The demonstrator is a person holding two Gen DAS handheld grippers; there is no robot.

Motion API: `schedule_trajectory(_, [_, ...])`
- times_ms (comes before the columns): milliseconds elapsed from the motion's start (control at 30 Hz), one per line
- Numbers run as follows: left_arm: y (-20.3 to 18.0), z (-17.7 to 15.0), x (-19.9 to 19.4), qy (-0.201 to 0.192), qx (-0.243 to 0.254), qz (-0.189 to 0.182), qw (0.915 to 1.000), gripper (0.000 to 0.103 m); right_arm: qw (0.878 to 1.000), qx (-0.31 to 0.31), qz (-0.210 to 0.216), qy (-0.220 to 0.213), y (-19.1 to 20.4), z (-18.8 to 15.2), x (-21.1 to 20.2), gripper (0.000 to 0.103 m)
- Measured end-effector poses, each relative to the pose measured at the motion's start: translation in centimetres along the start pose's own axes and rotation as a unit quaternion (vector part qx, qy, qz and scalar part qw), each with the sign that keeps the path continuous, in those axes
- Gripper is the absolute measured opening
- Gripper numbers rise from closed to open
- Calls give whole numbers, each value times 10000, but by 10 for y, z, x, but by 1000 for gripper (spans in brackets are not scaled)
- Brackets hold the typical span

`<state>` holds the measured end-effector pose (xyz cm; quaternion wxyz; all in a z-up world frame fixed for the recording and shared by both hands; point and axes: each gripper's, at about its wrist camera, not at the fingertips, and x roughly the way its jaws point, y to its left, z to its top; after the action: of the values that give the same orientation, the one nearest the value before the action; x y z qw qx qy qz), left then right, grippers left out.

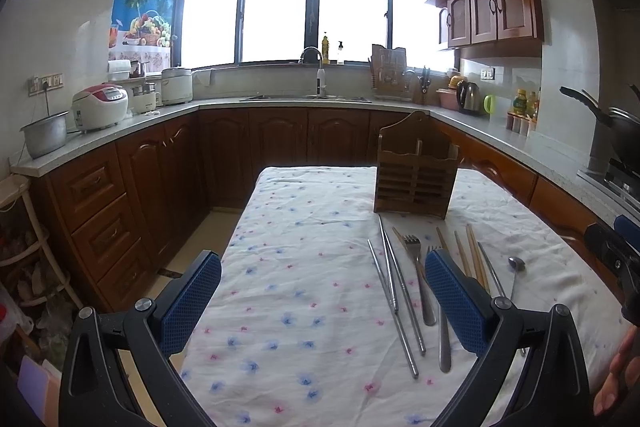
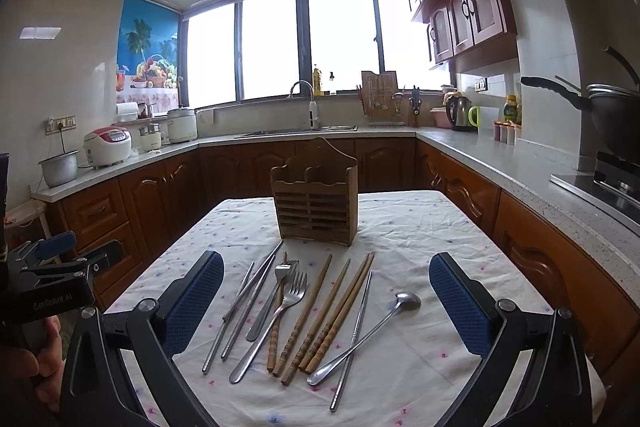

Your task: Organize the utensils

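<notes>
Utensils [image 2: 304,311] lay centre frame between the spread, empty right tool [image 2: 326,301] fingers, on a floral-clothed desk [image 2: 420,227]; left tool [image 1: 322,301] likewise released; kitchen.

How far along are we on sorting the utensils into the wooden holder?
Nothing looks done: no utensil shows above the wooden holder. In hand: nothing; the left gripper and right gripper are both open. Left to do: the forks, wooden chopsticks, metal chopsticks and spoon all lie on the tablecloth.
</notes>
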<state>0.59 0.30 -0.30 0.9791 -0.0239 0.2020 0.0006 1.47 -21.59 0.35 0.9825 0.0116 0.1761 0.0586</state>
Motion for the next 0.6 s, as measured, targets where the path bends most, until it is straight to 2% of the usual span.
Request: schedule_trajectory(600, [0, 2, 1, 3, 4, -20, 10000, 102, 10000, 6, 36, 34, 2, -2, 3, 103])
